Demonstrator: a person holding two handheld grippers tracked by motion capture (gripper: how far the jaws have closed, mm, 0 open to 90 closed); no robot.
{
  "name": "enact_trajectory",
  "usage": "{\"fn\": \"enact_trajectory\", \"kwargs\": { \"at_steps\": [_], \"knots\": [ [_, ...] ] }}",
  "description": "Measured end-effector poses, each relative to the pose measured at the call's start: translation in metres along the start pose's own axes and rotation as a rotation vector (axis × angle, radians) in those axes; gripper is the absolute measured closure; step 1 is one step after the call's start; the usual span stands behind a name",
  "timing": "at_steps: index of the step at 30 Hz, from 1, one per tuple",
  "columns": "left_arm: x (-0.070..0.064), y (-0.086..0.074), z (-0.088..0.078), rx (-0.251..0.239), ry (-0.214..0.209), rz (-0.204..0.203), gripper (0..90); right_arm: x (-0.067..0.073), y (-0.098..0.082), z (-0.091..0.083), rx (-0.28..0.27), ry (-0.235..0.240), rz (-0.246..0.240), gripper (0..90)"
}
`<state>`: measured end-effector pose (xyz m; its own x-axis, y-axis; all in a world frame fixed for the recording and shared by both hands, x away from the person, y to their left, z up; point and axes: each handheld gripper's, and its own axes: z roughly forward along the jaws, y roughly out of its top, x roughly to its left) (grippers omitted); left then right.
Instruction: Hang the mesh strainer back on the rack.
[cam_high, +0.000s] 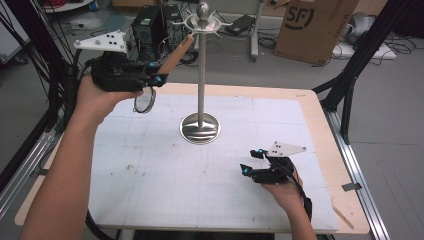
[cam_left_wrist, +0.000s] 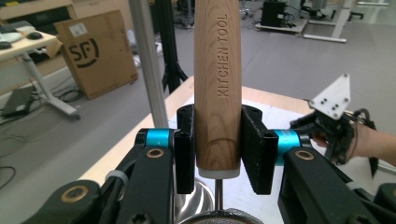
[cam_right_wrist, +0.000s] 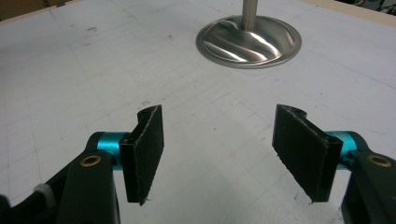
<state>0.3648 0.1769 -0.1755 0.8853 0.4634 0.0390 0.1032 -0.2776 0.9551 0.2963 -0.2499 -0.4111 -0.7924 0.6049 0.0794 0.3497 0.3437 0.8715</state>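
— Jaws of our left gripper (cam_high: 159, 79) pinched the wooden handle (cam_left_wrist: 217, 84) of a strainer (cam_high: 145, 101), raised above the desk (cam_high: 150, 165) beside the steel stand (cam_high: 201, 75).
— And our right gripper (cam_high: 251, 161)?
— Jaws spread, holding nothing, low over the desk.

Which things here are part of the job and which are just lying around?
In the job: left gripper, wooden-handled strainer, steel hook stand.
Lying about: right gripper, cardboard box, table.
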Motion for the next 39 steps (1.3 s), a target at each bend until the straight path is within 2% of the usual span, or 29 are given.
{"fn": "enact_trajectory", "kwargs": {
  "at_steps": [15, 22, 28, 35, 39],
  "knots": [
    [0.005, 0.003, 0.008, -0.005, 0.062, -0.01, 68.7, 0.0, 0.0, -0.001, -0.005, 0.0, -0.003, 33.5],
    [0.007, 0.001, 0.015, 0.018, 0.08, -0.014, 68.7, 0.0, 0.0, -0.001, -0.005, 0.001, -0.002, 33.5],
    [0.011, 0.0, 0.02, 0.015, 0.096, -0.02, 68.7, 0.0, 0.0, -0.001, -0.008, 0.0, -0.001, 33.5],
    [0.017, -0.003, 0.028, 0.026, 0.13, -0.041, 68.7, -0.001, -0.001, -0.002, -0.007, 0.0, 0.006, 33.5],
    [0.018, -0.005, 0.035, 0.041, 0.135, -0.045, 68.6, -0.001, -0.001, -0.002, -0.007, 0.0, 0.005, 33.5]
  ]
}}
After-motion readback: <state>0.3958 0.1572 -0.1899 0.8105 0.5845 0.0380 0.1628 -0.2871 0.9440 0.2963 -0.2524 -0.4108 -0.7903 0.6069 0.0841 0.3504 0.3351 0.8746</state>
